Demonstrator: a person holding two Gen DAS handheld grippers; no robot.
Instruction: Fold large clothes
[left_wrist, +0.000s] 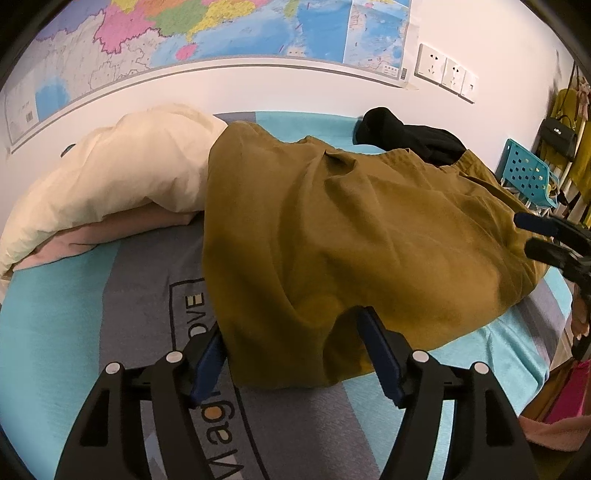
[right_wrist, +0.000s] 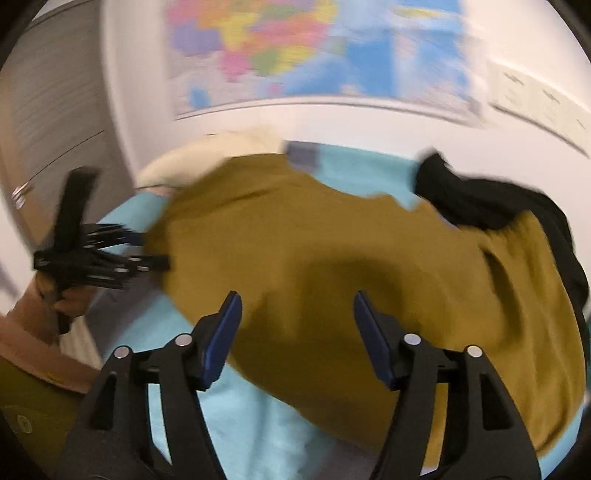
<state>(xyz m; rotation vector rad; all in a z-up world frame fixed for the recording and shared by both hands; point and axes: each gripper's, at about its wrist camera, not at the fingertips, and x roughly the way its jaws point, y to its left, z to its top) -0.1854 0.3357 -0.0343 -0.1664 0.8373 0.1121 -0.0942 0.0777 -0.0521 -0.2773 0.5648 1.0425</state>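
While spread lengthwise toward wall, mustard garment (left_wrist: 332, 229) | left hand-held gripper (left_wrist: 291, 354) apart | right hand-held gripper (right_wrist: 297, 338) apart

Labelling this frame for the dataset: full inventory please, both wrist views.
garment: 1, mustard, spread on the bed, centre
black clothing: 1 heap, black, beyond the garment
duvet: 1, cream, bunched left, against the wall
pink fabric: 1, under the duvet
bed sheet: 1, teal and grey stripes, printed lettering
map: 1, multicoloured, on the wall
wall sockets: 1 row, white, right of the map
chair: 1, teal, perforated, far right
left gripper: black, blue pads, open over the garment's near edge
right gripper: same, open, nothing held
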